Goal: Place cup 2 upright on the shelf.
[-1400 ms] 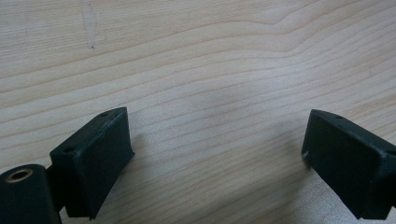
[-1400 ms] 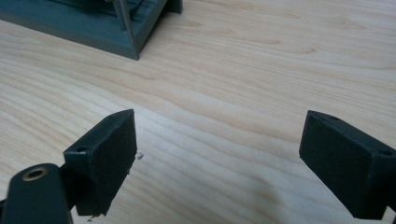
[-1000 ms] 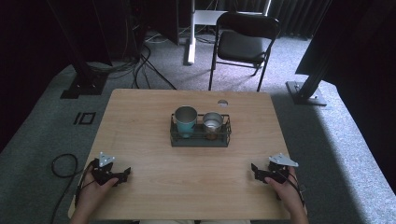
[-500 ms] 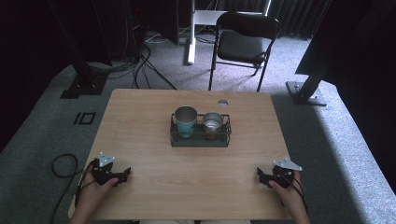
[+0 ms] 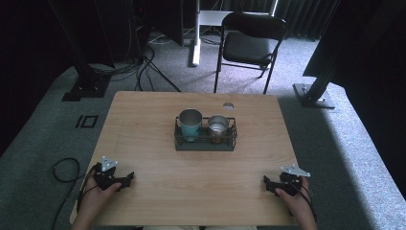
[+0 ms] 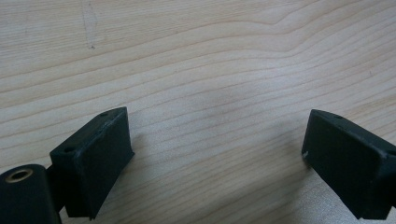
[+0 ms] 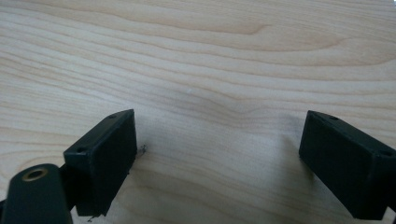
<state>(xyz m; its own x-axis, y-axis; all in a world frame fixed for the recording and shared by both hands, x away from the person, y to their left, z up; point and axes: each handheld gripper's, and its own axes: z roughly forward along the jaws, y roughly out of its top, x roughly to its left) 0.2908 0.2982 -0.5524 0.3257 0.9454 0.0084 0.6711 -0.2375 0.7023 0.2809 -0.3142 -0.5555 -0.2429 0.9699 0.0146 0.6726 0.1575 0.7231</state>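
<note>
My left gripper (image 5: 125,179) and right gripper (image 5: 269,182) rest at the near corners of the table (image 5: 143,124), jaws spread wide with only bare wood between them. The risk I see is in the reach — the teal cup (image 5: 190,123) and the steel cup (image 5: 218,127) stand touching in the wire rack (image 5: 206,143), so an open jaw could knock the neighbour or snag a wire. That rack sits mid-table, well apart from both grippers, ahead and inward of each.
</note>
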